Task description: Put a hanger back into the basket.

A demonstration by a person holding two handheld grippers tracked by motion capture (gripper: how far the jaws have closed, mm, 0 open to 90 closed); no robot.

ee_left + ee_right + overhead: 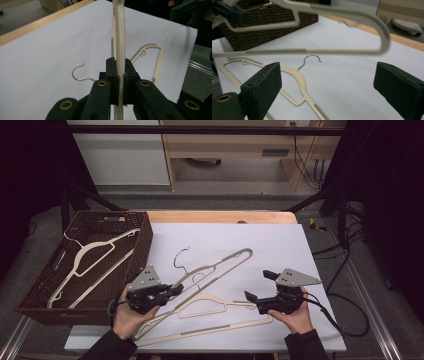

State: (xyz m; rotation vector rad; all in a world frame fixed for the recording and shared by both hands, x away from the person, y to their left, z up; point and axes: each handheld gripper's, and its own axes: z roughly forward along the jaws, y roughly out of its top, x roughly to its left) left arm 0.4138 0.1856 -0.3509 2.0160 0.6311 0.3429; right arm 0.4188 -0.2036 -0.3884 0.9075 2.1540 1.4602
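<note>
The left gripper (pixel 172 291) clamped the raised cream hanger (pixel 220 266) – its long axis ran toward two o'clock, away from the wicker basket (pixel 142 245) at ten. The right gripper (pixel 256 286), jaws wide and empty, sat beside it.

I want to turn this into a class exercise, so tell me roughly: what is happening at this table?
A person is sorting cream hangers with a gripper in each hand. The left gripper is shut on the upper hanger, whose far end appears raised off the white sheet. The right gripper is open, holding nothing. A second hanger lies flat on the sheet beneath, and a third hanger already lies in the brown basket at the left.
</note>
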